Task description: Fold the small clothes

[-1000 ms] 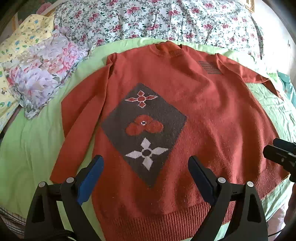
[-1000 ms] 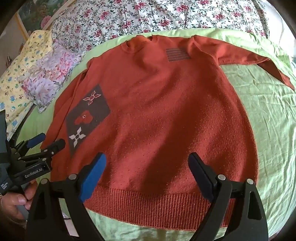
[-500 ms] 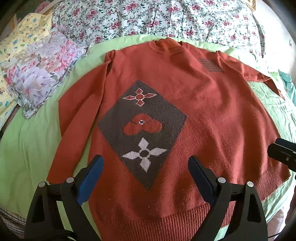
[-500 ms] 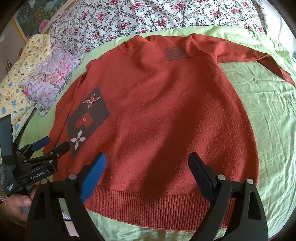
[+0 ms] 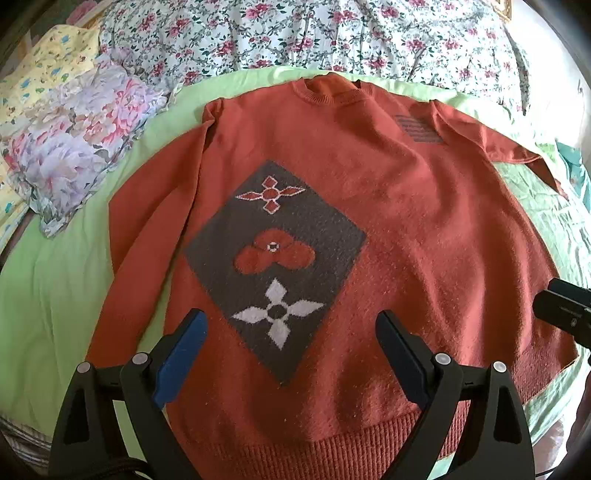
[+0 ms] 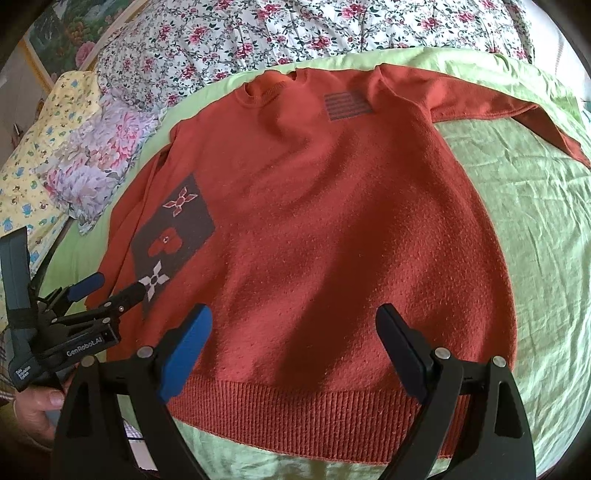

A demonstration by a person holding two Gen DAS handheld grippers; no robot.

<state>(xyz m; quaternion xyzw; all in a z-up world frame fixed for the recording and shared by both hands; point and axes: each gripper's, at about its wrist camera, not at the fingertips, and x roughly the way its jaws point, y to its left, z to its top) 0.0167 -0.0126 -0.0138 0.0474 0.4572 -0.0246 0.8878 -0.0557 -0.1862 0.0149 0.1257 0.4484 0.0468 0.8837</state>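
An orange-red sweater point(image 5: 424, 229) point(image 6: 351, 240) lies flat and face up on a light green sheet, neck toward the far side, ribbed hem nearest me. A dark diamond patch point(image 5: 273, 258) with three flower motifs sits on its left front. My left gripper point(image 5: 290, 332) hovers open above the lower left of the sweater, holding nothing. My right gripper point(image 6: 293, 328) hovers open over the hem's middle, also holding nothing. The right sleeve point(image 6: 517, 114) stretches out to the right; the left sleeve point(image 5: 147, 229) lies along the body.
Floral bedding point(image 5: 295, 33) covers the far side. A flowered pillow point(image 5: 74, 147) and a yellow patterned cloth point(image 5: 40, 70) lie at the left. The green sheet point(image 6: 546, 229) is bare at the right. A hand point(image 6: 37, 406) holds the left gripper point(image 6: 110, 288).
Both grippers have drifted slightly; the sweater sits a little lower and nearer in the left wrist view. Both grippers stay open and the sweater has not moved.
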